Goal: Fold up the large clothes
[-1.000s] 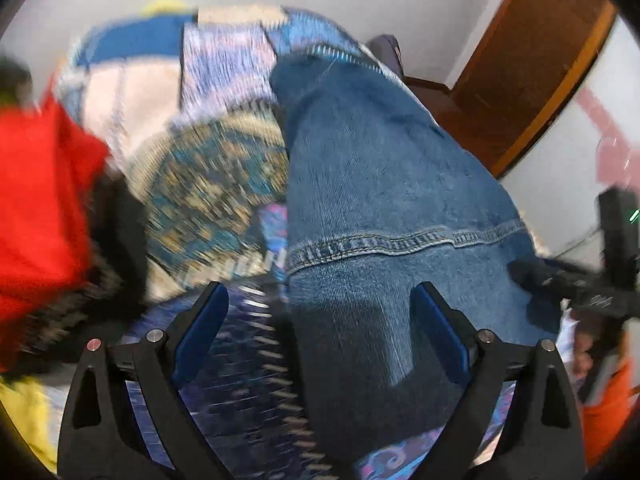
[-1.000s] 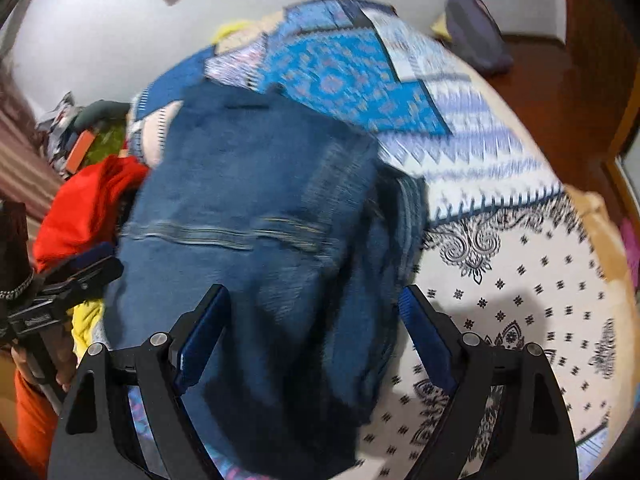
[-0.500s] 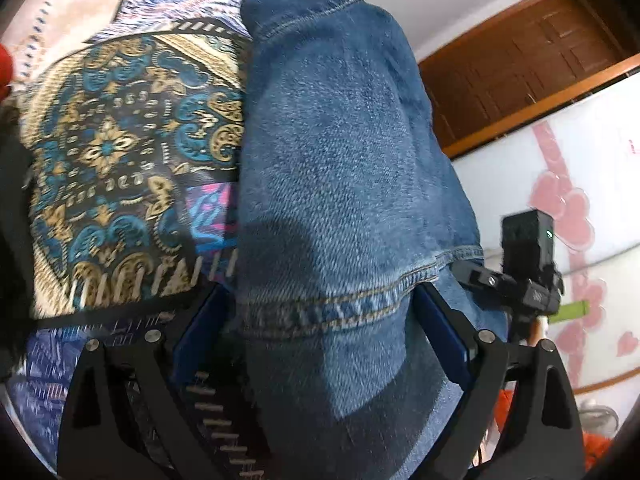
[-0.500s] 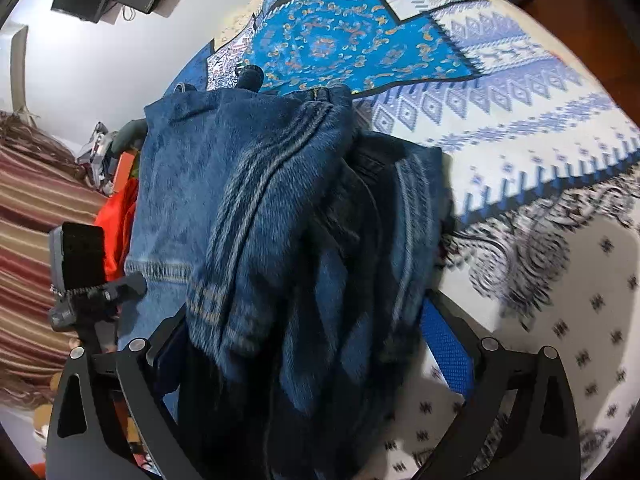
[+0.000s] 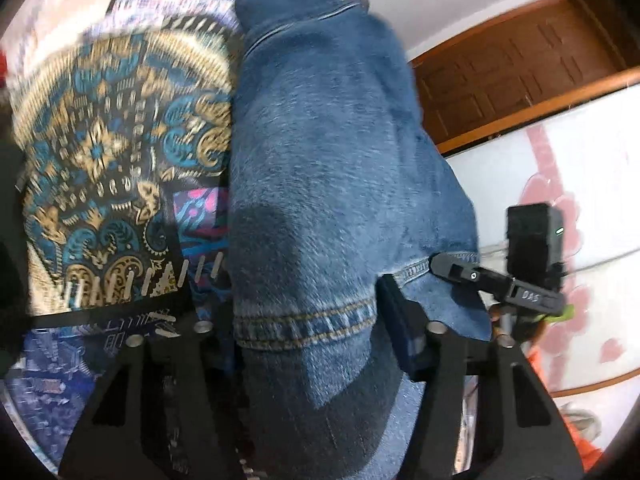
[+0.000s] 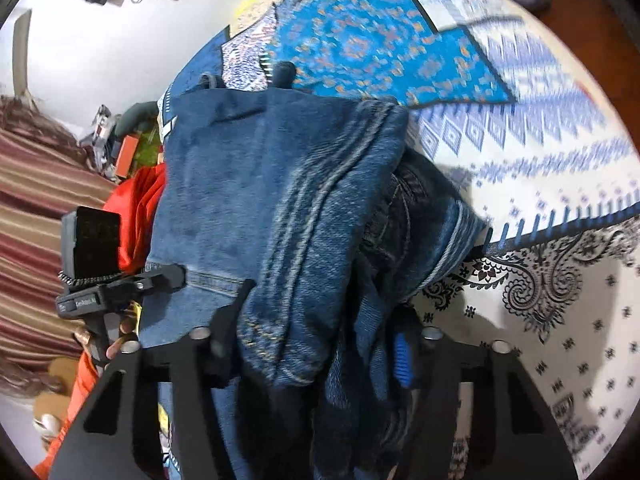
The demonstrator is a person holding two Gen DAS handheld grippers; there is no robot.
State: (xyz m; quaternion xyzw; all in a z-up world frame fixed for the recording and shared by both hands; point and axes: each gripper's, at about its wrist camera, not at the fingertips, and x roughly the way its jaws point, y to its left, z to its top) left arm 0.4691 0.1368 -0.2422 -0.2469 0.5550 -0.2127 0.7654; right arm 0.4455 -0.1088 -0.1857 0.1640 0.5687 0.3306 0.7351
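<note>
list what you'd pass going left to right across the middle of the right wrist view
striped curtain → left gripper → red garment → jeans → patterned bedspread

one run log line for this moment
left gripper: jaws closing on jeans | right gripper: jaws closing on jeans | jeans on bedspread

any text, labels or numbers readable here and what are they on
No text can be read for certain.
Small white print on the right gripper's black bar, seen from the left wrist view: blurred, not readable.
Small white print on the left gripper's black bar, seen from the right wrist view: too small and blurred.
Jeans: no label or tag showing.
Bedspread: pattern only, no words.
</note>
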